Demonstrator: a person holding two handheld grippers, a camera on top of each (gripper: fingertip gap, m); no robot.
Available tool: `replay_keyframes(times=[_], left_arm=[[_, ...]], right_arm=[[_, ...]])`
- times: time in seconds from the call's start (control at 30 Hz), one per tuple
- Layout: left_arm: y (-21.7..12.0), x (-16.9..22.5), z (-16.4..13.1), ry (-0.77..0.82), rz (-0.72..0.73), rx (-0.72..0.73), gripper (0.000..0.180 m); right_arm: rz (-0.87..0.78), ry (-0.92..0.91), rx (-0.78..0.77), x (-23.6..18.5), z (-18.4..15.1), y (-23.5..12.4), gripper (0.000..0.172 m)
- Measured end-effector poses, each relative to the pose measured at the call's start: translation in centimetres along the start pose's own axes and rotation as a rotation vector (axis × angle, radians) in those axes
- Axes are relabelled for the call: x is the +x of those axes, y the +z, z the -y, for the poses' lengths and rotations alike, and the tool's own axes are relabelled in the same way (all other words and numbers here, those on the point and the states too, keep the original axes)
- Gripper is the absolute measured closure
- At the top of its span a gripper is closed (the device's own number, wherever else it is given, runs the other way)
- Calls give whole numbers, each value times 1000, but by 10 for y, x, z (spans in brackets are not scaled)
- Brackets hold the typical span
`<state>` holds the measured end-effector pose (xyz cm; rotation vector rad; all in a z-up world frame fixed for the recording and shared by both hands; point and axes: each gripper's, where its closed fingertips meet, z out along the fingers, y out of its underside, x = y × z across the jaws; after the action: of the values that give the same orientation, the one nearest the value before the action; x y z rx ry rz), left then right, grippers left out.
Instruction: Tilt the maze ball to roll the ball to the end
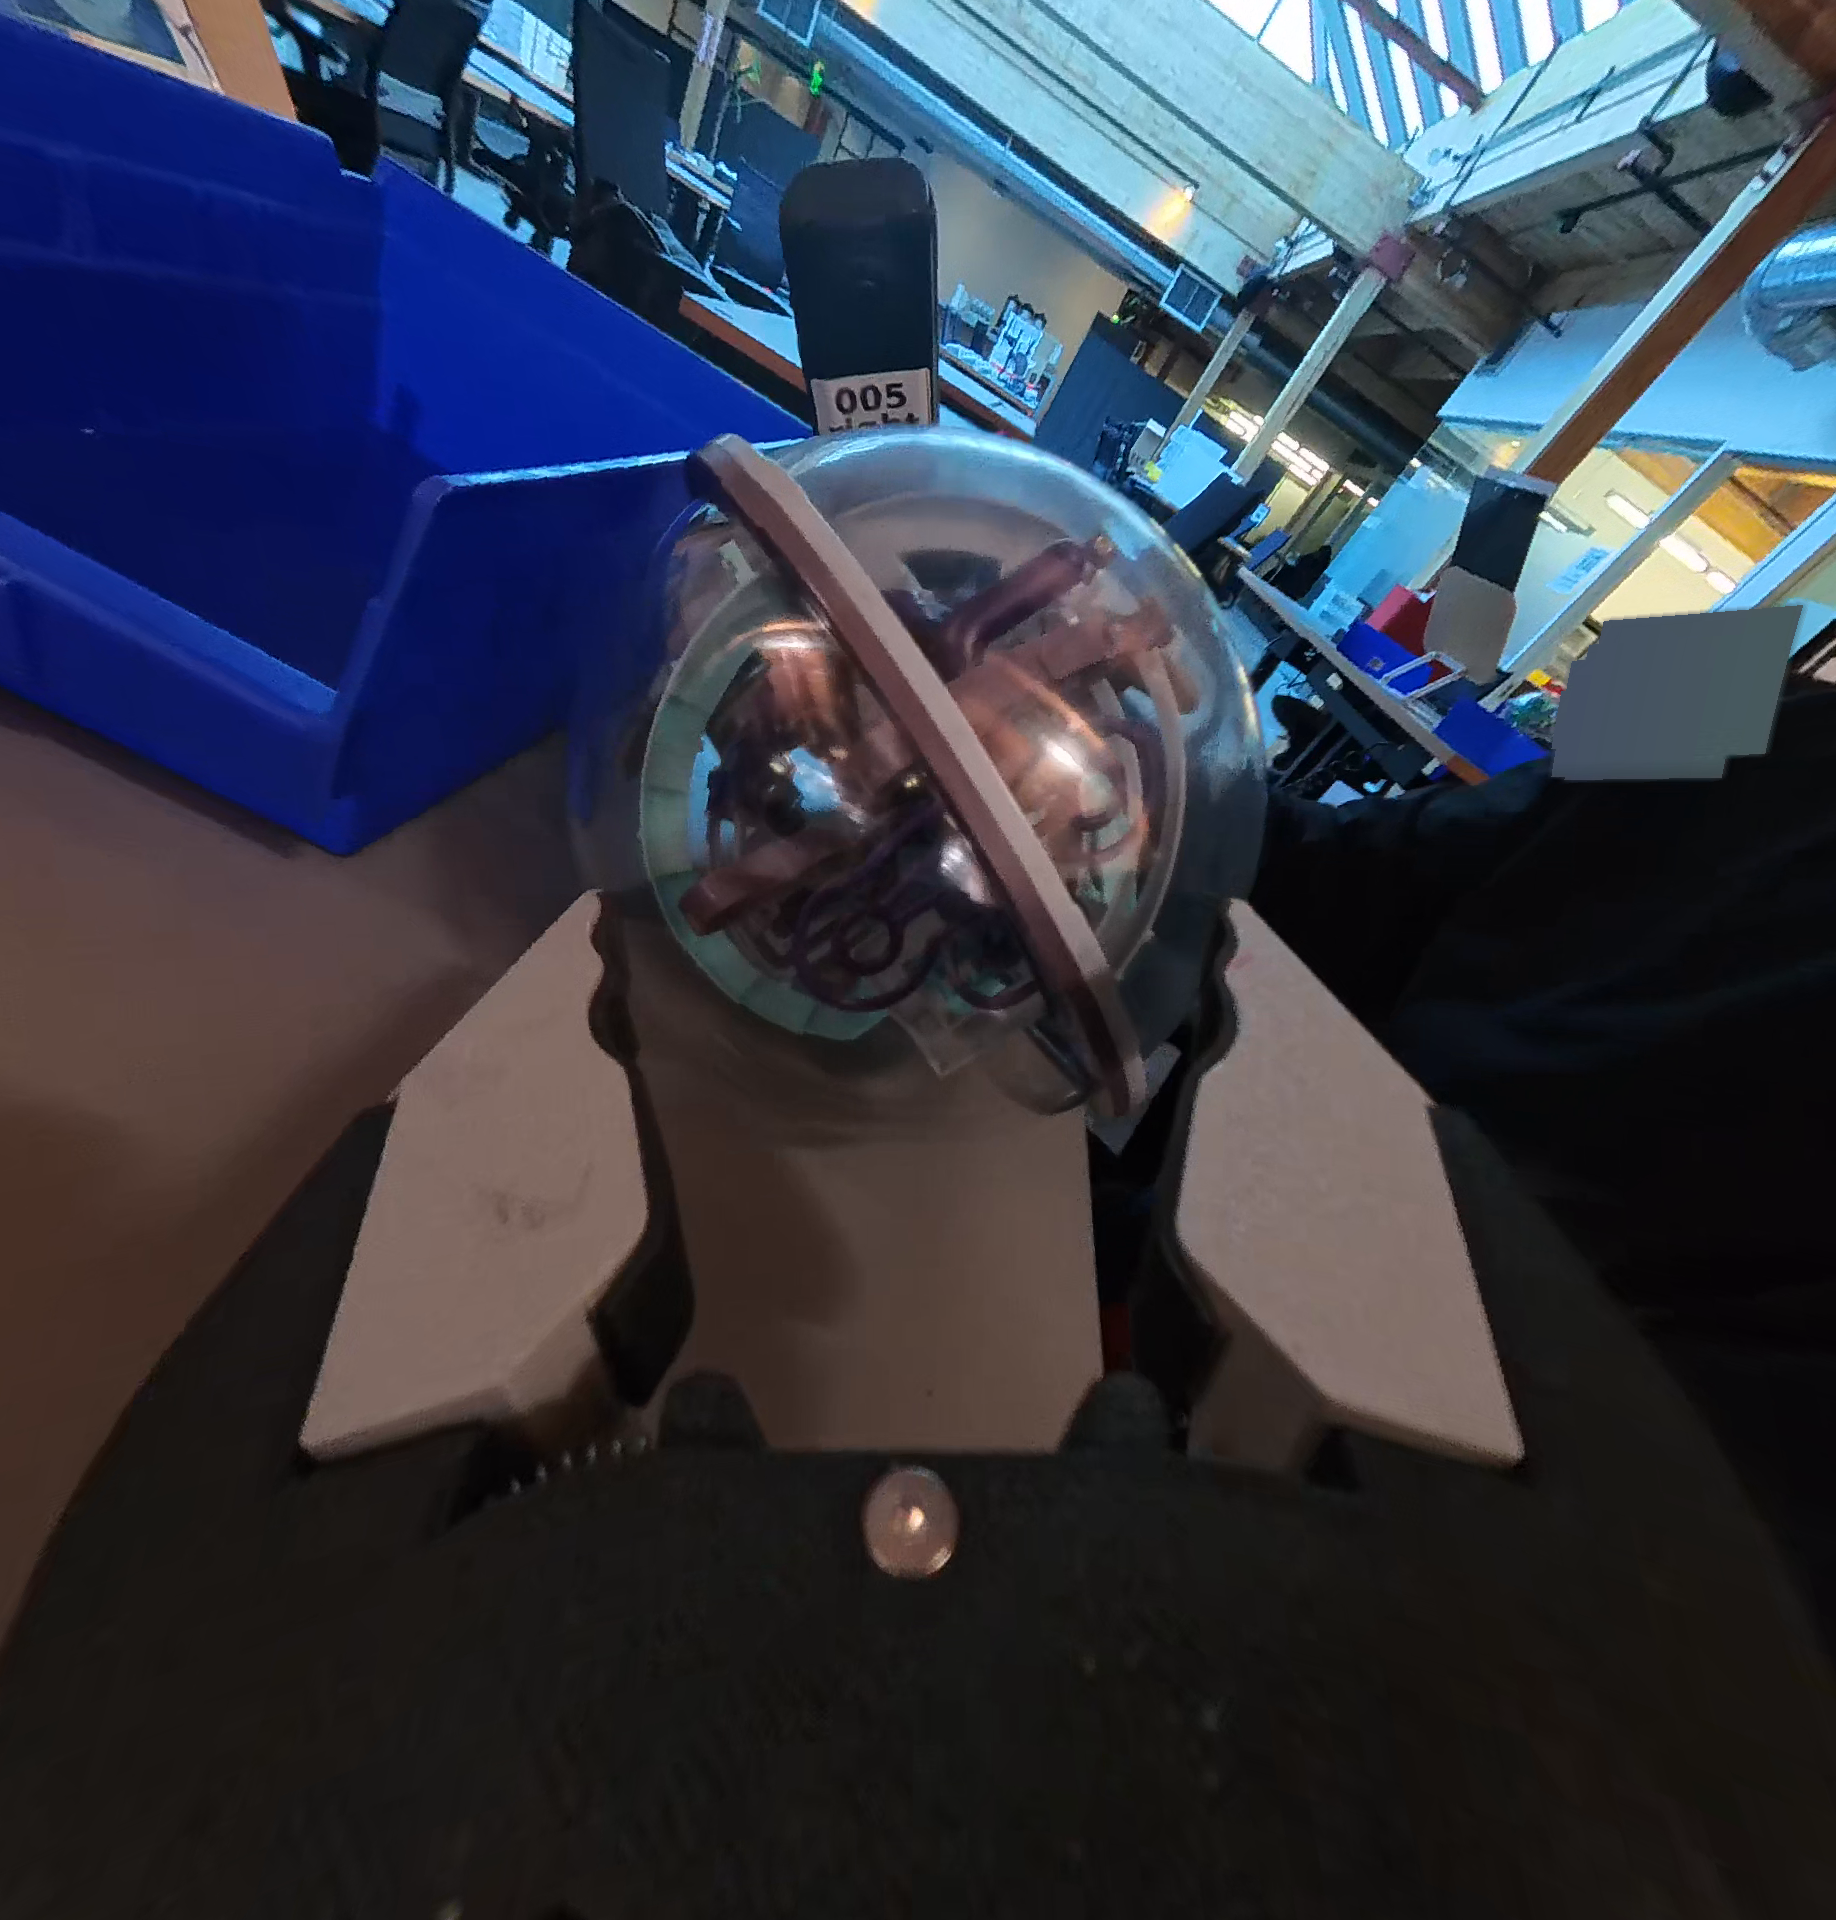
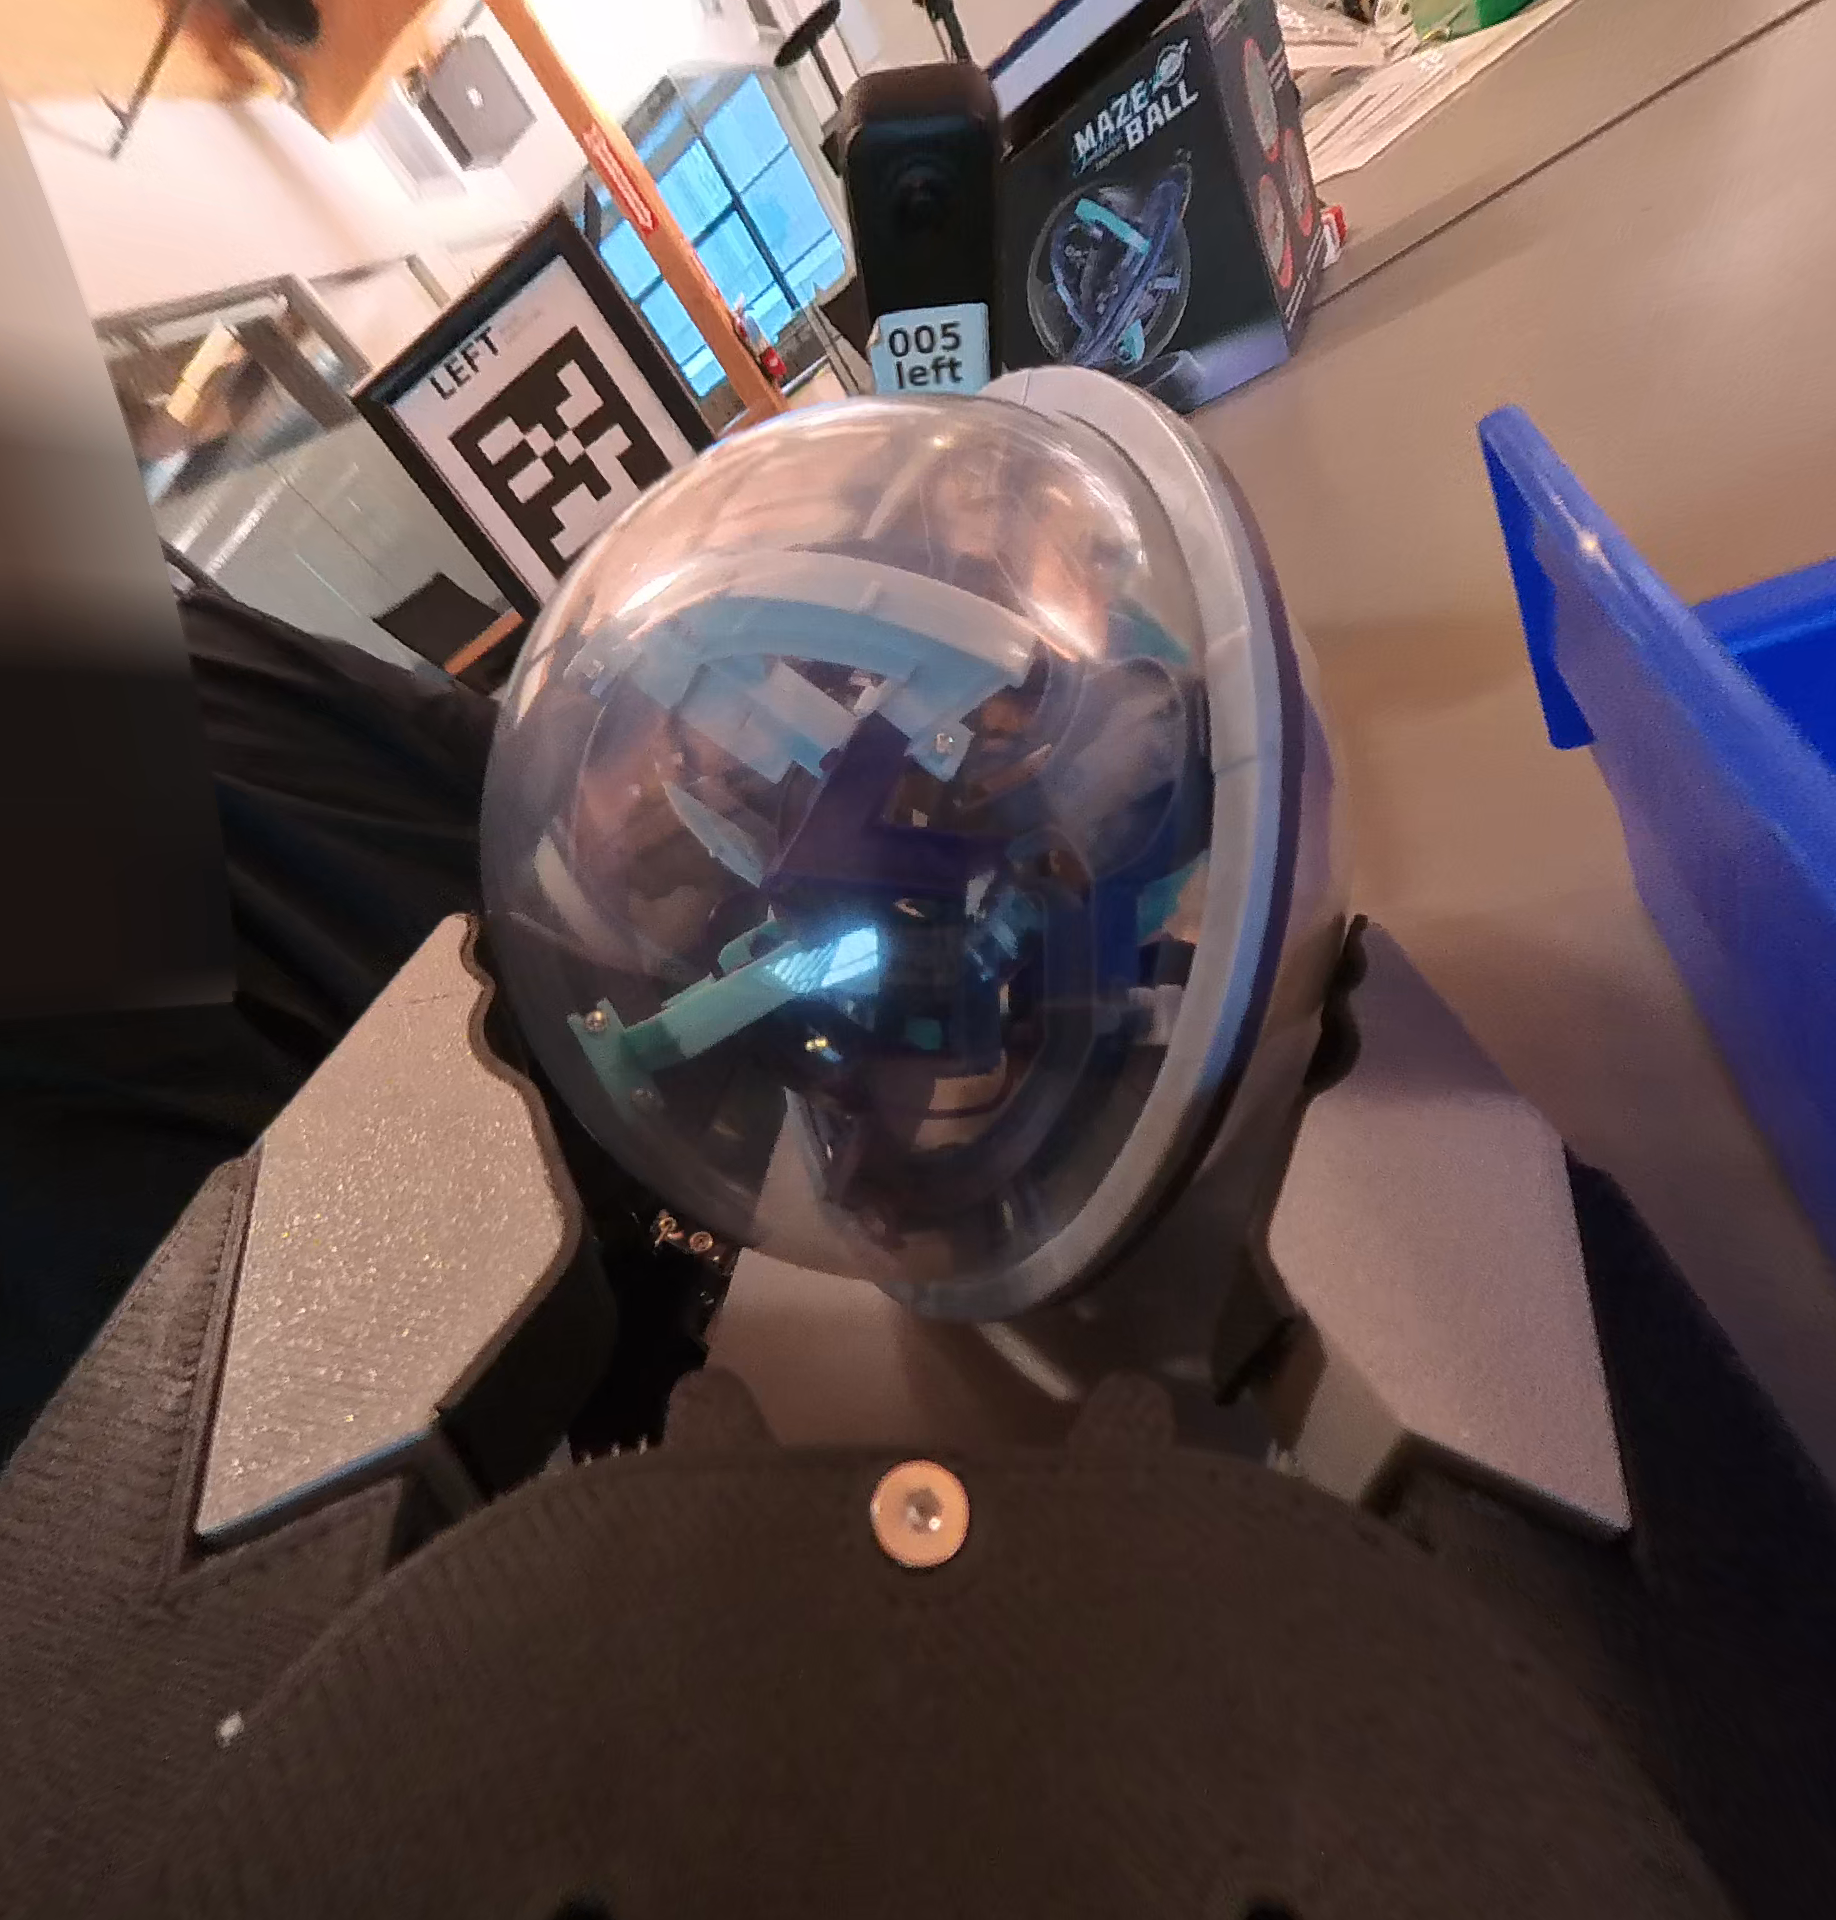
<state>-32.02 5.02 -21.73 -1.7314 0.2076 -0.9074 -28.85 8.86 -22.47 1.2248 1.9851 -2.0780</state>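
A: Item one: a clear plastic maze ball (image 1: 924, 769), spherical, with a pale grey band round its equator and a tangle of brown, purple, teal and light-blue tracks inside. Location?

B: Held up off the tan worktop (image 1: 166, 987), between the two grippers. The left gripper (image 1: 914, 935) has its jaws set against the lower flanks of the sphere, one dark wavy pad on each side. The right gripper (image 2: 914, 997) takes it from the opposite side, its jaws spread wide, one fingertip (image 2: 478, 997) on the clear dome and the other against the grey band. Both grip the ball.

A: Handling?

B: I judge it light and rigid: a hollow shell, hard and glossy, so likely slippery on a curved face. Probably it would crack or scuff if dropped. Best hold looks to be at the widest girth or on the grey band, where the pads get some purchase.

A: The small ball inside?

B: Cannot tell; reflections and blur hide it, so progress along the track is not readable.

A: Surroundings?

B: A blue plastic bin (image 1: 270, 520) close by on the worktop, and a dark printed carton (image 2: 1153, 208) picturing a similar sphere, well apart.
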Motion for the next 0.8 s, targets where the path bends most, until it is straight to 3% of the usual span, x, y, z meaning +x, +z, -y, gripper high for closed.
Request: replay_keyframes(times=[0.8], left_arm=[[2,2,5,57,39,-22,76]], right_arm=[[7,-8,8,0,-1,5,15]])
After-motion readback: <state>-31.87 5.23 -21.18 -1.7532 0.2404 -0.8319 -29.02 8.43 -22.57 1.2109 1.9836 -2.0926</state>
